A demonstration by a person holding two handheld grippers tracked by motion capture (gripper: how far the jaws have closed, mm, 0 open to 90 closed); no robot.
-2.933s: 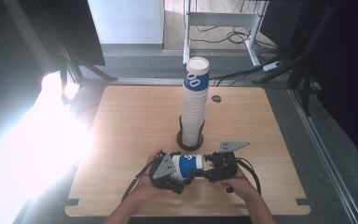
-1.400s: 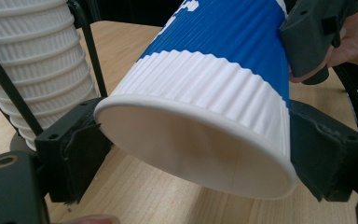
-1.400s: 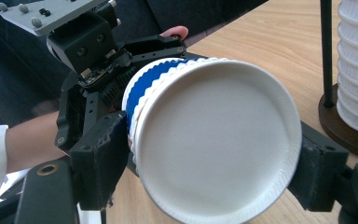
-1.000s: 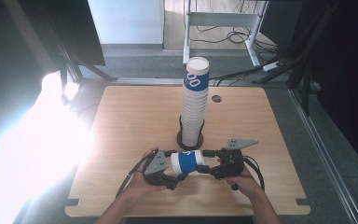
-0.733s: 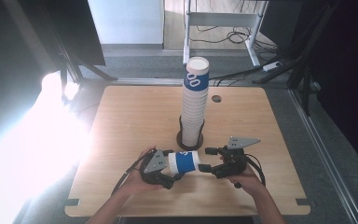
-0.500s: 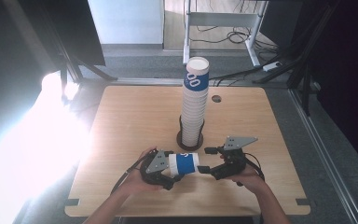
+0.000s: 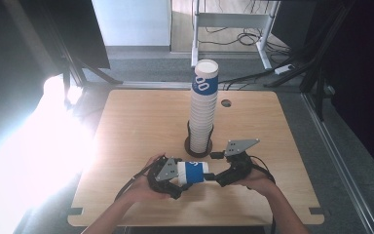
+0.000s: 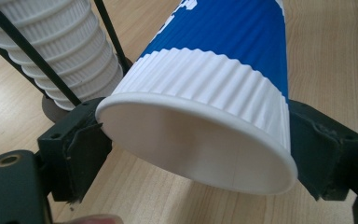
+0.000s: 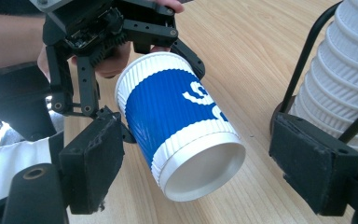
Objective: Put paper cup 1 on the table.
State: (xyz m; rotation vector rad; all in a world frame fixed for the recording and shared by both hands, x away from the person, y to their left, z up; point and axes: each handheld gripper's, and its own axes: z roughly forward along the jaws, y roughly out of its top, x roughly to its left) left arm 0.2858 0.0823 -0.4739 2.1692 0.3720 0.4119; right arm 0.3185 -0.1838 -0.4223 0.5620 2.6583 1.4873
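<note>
A blue and white ribbed paper cup [image 7: 195, 171] lies on its side just above the table's front. My left gripper [image 7: 181, 173] is shut on its wide rim end, and both pads press the rim [image 8: 200, 140]. My right gripper [image 7: 213, 176] faces the cup's base [image 9: 200, 172] from the right. Its jaws have just been closing, with the base between them. The right pad [image 9: 314, 163] stands well clear of the cup and the left pad [image 9: 93, 161] sits close beside it. A tall stack of the same cups [image 7: 203, 112] stands in a black wire holder mid-table.
The holder's round base [image 7: 190, 148] sits just behind the grippers, and its wire uprights [image 9: 303, 60] rise close to my right gripper. A small round hole [image 7: 226, 103] marks the tabletop at the back right. Bright glare covers the floor left of the table.
Since the earliest frame the right gripper has drawn back slightly to the right, baring more of the cup, and has lifted a little. The left hand and the cup stay put.
</note>
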